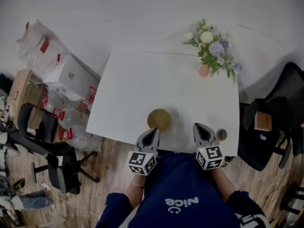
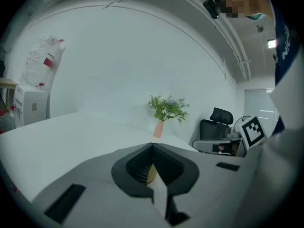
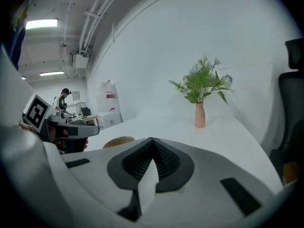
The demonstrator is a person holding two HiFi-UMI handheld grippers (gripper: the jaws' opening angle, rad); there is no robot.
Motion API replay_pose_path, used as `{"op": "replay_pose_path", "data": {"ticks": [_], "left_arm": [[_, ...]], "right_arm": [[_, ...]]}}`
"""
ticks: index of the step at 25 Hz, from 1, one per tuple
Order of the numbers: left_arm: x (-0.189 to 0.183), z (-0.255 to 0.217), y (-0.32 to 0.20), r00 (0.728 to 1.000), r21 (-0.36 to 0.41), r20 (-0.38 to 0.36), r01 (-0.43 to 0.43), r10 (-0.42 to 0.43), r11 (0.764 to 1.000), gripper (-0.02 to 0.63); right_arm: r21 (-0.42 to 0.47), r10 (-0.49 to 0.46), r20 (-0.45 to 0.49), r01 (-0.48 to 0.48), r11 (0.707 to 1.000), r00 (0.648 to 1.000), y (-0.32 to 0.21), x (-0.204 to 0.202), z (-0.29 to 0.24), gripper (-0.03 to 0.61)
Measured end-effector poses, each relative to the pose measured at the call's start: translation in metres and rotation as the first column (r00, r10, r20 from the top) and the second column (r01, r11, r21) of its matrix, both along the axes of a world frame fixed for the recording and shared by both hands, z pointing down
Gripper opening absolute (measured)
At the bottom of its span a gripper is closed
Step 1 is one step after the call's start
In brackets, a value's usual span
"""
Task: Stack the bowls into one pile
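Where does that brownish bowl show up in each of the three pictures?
Head view: the bowl sits near the front edge of the table, just ahead of the left gripper.
Left gripper view: only a tan sliver, probably the bowl, peeks from behind the closed jaws.
Right gripper view: the bowl is low, left of centre.
Shared landmark: the vase of flowers, at the table's far side in every view.
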State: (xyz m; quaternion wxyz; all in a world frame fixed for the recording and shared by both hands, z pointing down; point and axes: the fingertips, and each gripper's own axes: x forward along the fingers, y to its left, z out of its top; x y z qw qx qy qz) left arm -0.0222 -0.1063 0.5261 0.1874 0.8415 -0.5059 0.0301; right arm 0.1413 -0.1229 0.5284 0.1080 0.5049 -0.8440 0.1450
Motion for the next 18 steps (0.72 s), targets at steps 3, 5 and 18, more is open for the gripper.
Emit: {"op": "replay_pose_path", "data": {"ticks": [3, 5, 18], "left_arm": [[-0.004, 0.0, -0.001, 1.0, 0.008, -0.013, 0.014, -0.014, 1.0, 0.017], [-0.008, 0.0, -0.002, 0.999, 0.008, -0.019, 0.032, -0.032, 0.999, 0.017], [-0.033, 0.002, -0.006, 0.987, 0.013, 0.03, 0.16, -0.16, 0.987, 0.017]], "right_arm": [[0.009, 0.015, -0.005, -0.015, 1.0, 1.0, -0.001, 0.001, -0.001, 0.021], [0.011, 0.016, -0.015, -0.016, 1.0, 1.0, -0.001, 0.001, -0.001, 0.021], [0.029, -0.03, -0.066, 0.032, 0.999, 0.997, -0.006, -0.013, -0.002, 0.021]]}}
